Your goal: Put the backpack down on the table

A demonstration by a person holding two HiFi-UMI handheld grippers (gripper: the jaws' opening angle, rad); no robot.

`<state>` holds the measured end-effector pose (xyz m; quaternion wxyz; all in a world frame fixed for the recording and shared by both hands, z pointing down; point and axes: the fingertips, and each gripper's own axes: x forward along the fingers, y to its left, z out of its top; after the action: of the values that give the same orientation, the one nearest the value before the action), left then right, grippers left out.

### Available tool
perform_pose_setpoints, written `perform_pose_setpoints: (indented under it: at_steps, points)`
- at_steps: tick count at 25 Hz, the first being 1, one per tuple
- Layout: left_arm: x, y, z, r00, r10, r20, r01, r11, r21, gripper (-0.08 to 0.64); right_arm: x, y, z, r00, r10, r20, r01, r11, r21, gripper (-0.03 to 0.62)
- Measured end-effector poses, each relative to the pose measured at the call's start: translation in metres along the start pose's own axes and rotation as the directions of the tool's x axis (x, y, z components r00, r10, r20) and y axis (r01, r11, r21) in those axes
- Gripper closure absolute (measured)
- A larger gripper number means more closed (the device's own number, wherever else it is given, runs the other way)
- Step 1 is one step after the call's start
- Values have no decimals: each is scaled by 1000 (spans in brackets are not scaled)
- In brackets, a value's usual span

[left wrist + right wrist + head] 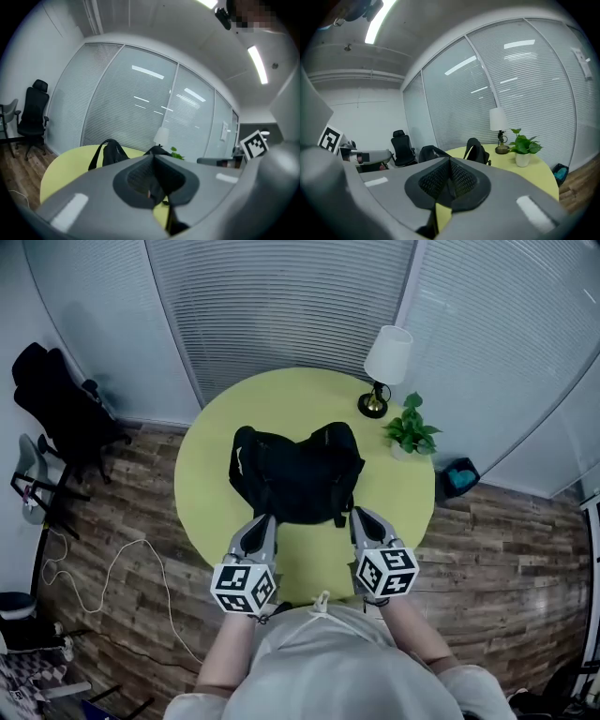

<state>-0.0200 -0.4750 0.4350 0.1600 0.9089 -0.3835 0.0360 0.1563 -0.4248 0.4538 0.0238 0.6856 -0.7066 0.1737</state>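
A black backpack (298,472) lies on the round yellow-green table (211,474), its straps hanging toward the near edge. It also shows in the left gripper view as a black backpack (110,153) behind the jaws, and in the right gripper view as a black backpack (478,151). My left gripper (266,519) is at the bag's near left side, shut with nothing in it. My right gripper (360,515) is at the near right side, also shut and empty. Neither one touches the bag.
A white-shaded lamp (382,371) and a small potted plant (411,430) stand at the table's far right. A black office chair (56,409) is at the left on the wood floor, with a white cable (112,568) trailing. Window blinds line the back wall.
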Motion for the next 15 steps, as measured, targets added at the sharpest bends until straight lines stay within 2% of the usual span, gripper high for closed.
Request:
perform_pose_setpoints:
  at_steps: [8, 15]
  points:
    - [-14, -14, -8, 1000, 18, -19, -18, 999, 45, 554, -17, 16, -15, 998, 4, -56, -8, 998, -58, 592]
    - [-30, -22, -16, 999, 47, -23, -44, 994, 101, 552, -38, 19, -22, 997, -19, -77, 13, 997, -72, 592]
